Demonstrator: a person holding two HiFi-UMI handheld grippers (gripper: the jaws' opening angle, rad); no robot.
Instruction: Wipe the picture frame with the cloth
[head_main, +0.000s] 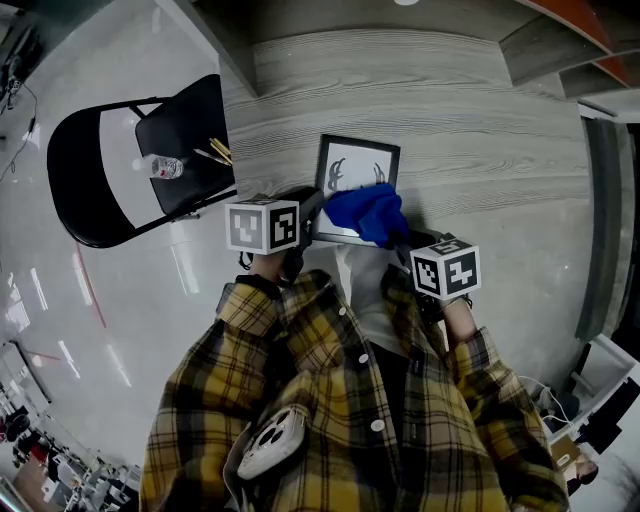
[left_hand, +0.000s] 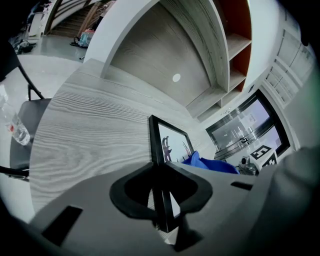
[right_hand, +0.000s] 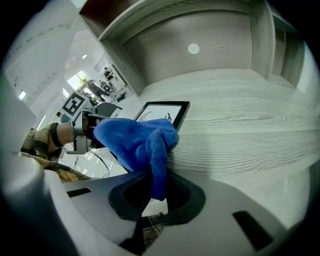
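Note:
A black picture frame (head_main: 352, 165) with a white print stands at the near edge of the grey wood-grain table (head_main: 480, 130). My left gripper (head_main: 305, 215) is shut on the frame's left edge (left_hand: 159, 165), holding it edge-on. A blue cloth (head_main: 368, 212) lies bunched over the frame's lower right part. My right gripper (head_main: 408, 245) is shut on that cloth (right_hand: 142, 142), whose folds hang down between the jaws and press against the frame (right_hand: 165, 111).
A black folding chair (head_main: 130, 165) stands left of the table with a plastic bottle (head_main: 160, 166) and sticks (head_main: 215, 152) on its seat. Shelving with an orange back (left_hand: 235, 35) rises behind the table. A person's plaid shirt (head_main: 330, 400) fills the foreground.

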